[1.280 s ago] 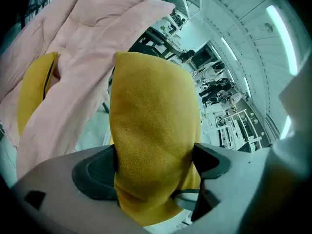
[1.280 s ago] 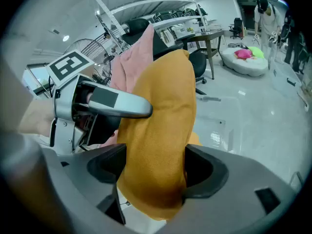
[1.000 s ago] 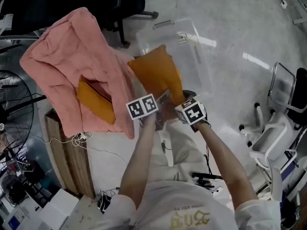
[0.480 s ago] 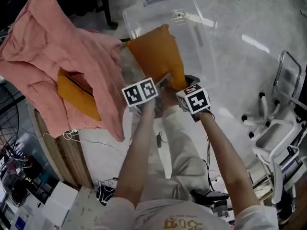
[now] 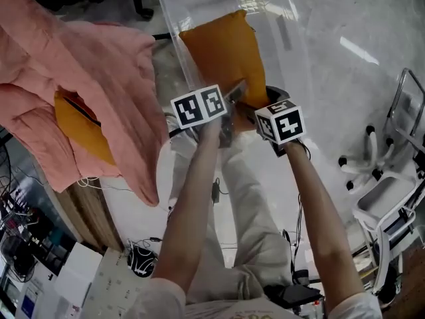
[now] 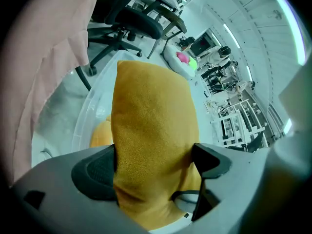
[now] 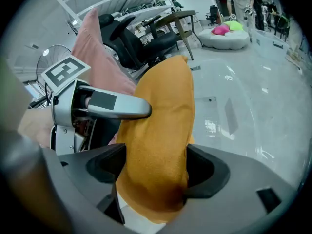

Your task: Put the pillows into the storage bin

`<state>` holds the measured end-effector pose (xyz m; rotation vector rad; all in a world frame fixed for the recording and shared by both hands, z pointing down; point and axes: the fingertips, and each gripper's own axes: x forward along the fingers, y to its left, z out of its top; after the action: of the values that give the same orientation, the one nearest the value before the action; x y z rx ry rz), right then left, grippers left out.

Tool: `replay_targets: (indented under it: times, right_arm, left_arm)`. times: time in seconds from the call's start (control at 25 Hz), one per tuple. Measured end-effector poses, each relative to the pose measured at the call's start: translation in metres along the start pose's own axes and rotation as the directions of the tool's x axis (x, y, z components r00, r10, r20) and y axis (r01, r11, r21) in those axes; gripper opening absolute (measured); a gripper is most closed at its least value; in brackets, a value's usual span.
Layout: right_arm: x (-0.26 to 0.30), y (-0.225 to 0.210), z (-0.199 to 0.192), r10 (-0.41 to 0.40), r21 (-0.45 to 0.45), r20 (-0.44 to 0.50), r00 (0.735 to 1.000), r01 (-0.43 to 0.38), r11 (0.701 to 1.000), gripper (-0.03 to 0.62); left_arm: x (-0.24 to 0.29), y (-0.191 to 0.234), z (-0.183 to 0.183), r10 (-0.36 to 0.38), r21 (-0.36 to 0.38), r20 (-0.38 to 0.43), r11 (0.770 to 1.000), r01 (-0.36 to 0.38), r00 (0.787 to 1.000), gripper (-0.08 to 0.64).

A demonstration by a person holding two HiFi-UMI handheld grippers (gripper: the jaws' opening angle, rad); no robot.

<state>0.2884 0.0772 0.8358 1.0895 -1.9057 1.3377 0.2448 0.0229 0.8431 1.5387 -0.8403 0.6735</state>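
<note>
Underfoot, a glossy pale-grey floor, smooth and catching the ceiling lights. At left, a big pink quilted blanket, soft and puffy, heaped in loose folds and hanging down past a wooden edge. At top centre, a clear rectangular hard-plastic storage bin, open, with rounded corners and thin see-through walls, standing on the floor just beside the blanket. At far right, a white tubular-frame chair.

Over that bin and inside its outline from above, a plump mustard-orange pillow in fine-grained, nubbly cloth, rectangular with pointed corners, far end toward the bin's back wall. Touching the bottom or not, impossible to say. Near end bunched and creased. Off in a fold of the blanket, a second mustard-orange fabric pillow, only partly showing.

And on that bunched near end, side by side, the left gripper and the right gripper, smooth grey moulded shells with dark textured pads. Both pairs of jaws clamped on the pillow, pads pressed into the cloth from either side, fabric bulging out between. On each, a white cube with black square markers. Behind them, bare forearms and pale trousers.
</note>
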Motion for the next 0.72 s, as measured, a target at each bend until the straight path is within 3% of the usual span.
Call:
replay_targets:
  times: [0.44,0.72]
  right_arm:
    - [0.029,-0.042,-0.014,-0.031,0.011,0.015,0.999,0.030,0.999,0.399]
    - [0.078,-0.077,-0.043,-0.040,0.040,-0.017,0.999,0.041,0.998,0.402]
  left_arm:
    - [0.052,0.010,-0.005,0.001,0.018,0.003,1.000,-0.001,1.000,0.505]
    - [0.111,0.046,-0.021,0.003,-0.013,-0.035,1.000,-0.004,0.999,0.506]
